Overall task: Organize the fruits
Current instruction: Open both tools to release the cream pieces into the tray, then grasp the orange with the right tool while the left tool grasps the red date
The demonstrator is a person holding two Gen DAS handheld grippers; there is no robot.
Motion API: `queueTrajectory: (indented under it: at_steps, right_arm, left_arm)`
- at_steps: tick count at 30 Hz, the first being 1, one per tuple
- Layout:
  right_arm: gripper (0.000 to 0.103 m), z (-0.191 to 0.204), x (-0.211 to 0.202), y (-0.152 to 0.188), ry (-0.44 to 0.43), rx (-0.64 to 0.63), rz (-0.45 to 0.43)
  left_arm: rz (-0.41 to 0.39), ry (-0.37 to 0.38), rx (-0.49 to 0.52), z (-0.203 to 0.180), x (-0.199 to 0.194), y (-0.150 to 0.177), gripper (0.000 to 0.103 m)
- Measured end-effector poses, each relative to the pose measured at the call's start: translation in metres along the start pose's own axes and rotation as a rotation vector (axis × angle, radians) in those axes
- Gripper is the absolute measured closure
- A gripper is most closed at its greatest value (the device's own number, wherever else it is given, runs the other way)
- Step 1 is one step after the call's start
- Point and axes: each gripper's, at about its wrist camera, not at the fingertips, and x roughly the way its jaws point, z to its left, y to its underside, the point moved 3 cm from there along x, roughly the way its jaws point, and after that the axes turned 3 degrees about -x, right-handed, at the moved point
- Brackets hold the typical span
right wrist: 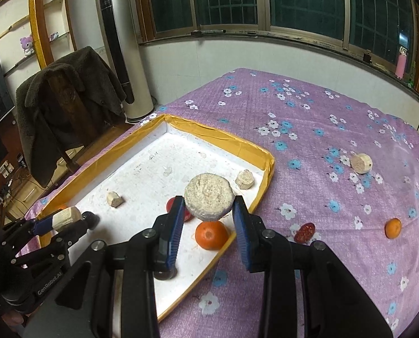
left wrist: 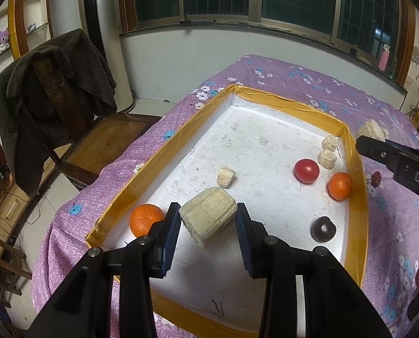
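Faintly, "GenRobot.AI" marks the left tongs (right wrist: 68, 219); right tongs (left wrist: 361, 140) show "DAS".

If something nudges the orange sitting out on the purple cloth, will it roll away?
Probably a little: the orange looks round and sits free on the purple cloth, nothing beside it. The soft cloth would likely slow it. Its skin looks firm, so a light push shouldn't harm it.
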Motion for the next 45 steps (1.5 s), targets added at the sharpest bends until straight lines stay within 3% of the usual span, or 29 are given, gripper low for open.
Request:
queueTrajectory:
  at_steps: [15, 19, 20, 21, 22, 23, 24, 27, 29, 32, 34, 37, 39, 42, 45]
  right_arm:
    - [0.067, -0.001, 0.061, -0.022, -0.006, -0.011, 0.075]
    - [0.066, 0.001, 0.074, -0.025, -0.016, -0.015, 0.092]
    - [0.066, 0.001, 0.077, -0.025, -0.017, -0.019, 0.096]
    - [0.066, 0.002, 0.080, -0.026, -0.024, -0.024, 0.106]
    - [0.066, 0.002, 0.083, -0.025, -0.028, -0.029, 0.112]
    - [0.058, 0.002, 0.084, -0.026, -0.027, -0.033, 0.113]
    - [0.042, 0.002, 0.083, -0.026, -0.021, -0.037, 0.108]
    - [0.037, -0.005, 0.069, -0.024, -0.027, -0.011, 0.074]
    - [0.035, -0.017, 0.044, -0.023, -0.017, 0.011, 0.011]
    - [0.023, -0.051, -0.002, -0.013, 0.021, 0.079, -0.073]
    - [0.018, -0.086, -0.033, 0.003, 0.104, 0.115, -0.113]
    - [0.018, -0.149, -0.057, 0.037, 0.269, 0.173, -0.082]
    - [0.018, -0.179, -0.061, 0.053, 0.329, 0.203, -0.050]
    - [0.020, -0.223, -0.058, 0.079, 0.338, 0.279, 0.011]
    - [0.026, -0.238, -0.045, 0.083, 0.335, 0.267, 0.044]
  left_arm:
    - [0.031, 0.007, 0.028, -0.013, 0.010, 0.000, 0.065]
    - [0.042, -0.002, -0.011, -0.004, 0.012, -0.001, 0.063]
    - [0.042, 0.001, -0.021, -0.002, 0.011, -0.001, 0.053]
    - [0.038, 0.002, -0.030, 0.000, 0.009, -0.002, 0.033]
    - [0.019, -0.001, -0.042, 0.002, 0.005, -0.002, 0.025]
    - [-0.012, -0.004, -0.050, 0.003, -0.001, -0.003, 0.021]
    - [-0.034, -0.009, -0.053, 0.004, -0.006, -0.003, 0.021]
    - [-0.063, -0.003, -0.055, -0.005, -0.020, -0.007, 0.021]
    - [-0.086, 0.029, -0.034, -0.019, -0.030, -0.009, 0.020]
    - [-0.108, 0.104, 0.019, -0.056, -0.043, -0.009, 0.020]
    - [-0.096, 0.162, 0.059, -0.084, -0.047, -0.005, 0.020]
    - [-0.075, 0.223, 0.136, -0.134, -0.043, 0.000, 0.020]
    - [-0.062, 0.250, 0.185, -0.164, -0.038, 0.003, 0.020]
    - [-0.029, 0.265, 0.238, -0.199, -0.022, 0.008, 0.020]
    - [0.013, 0.266, 0.238, -0.214, -0.009, 0.008, 0.020]
